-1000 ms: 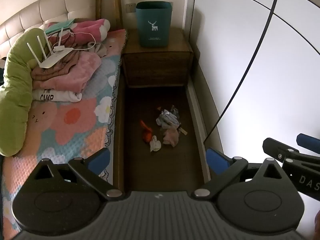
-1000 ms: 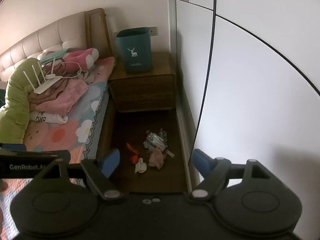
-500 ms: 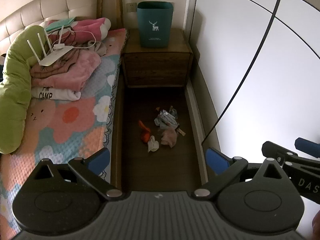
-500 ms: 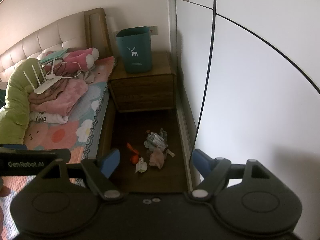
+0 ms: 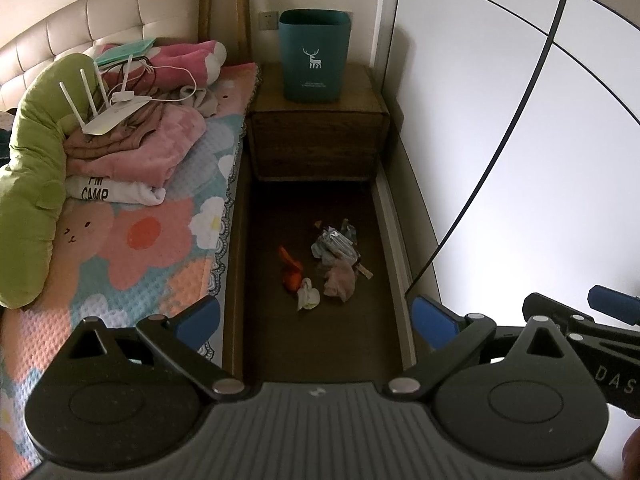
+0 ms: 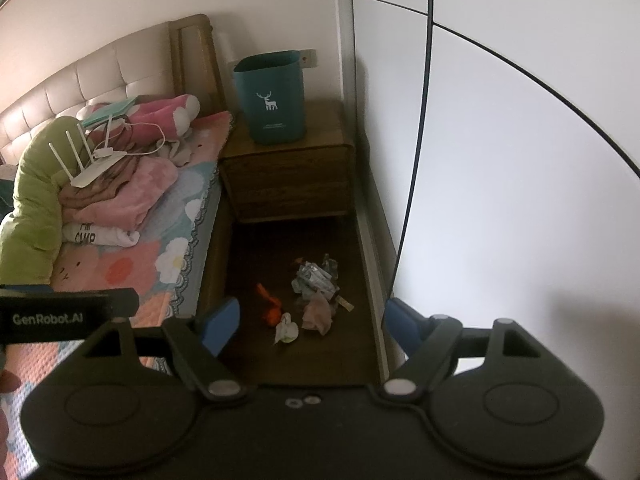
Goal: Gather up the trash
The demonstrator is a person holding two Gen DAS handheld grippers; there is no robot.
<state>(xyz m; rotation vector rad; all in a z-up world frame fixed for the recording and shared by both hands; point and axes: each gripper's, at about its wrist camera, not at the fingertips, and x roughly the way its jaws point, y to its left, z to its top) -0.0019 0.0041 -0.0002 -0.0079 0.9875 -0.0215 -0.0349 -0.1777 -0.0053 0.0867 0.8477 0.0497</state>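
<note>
Hovering left hand-held gripper (image 5: pixel 316 320), spread, above trash (image 5: pixel 324 264)

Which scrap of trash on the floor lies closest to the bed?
The orange scrap; the white, pink and silvery scraps lie nearer the wardrobe.

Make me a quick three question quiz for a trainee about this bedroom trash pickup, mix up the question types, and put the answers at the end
1. True or false: the teal bin stands on the floor beside the trash.
2. Multiple choice: the trash pile lies (A) on the bed, (B) on the dark floor between the bed and the white wardrobe, (C) on the nightstand.
3. Fill in: the left tongs and right tongs are both ____ and hold nothing.

Key:
1. False; it stands on the wooden nightstand.
2. B.
3. Open.
</note>
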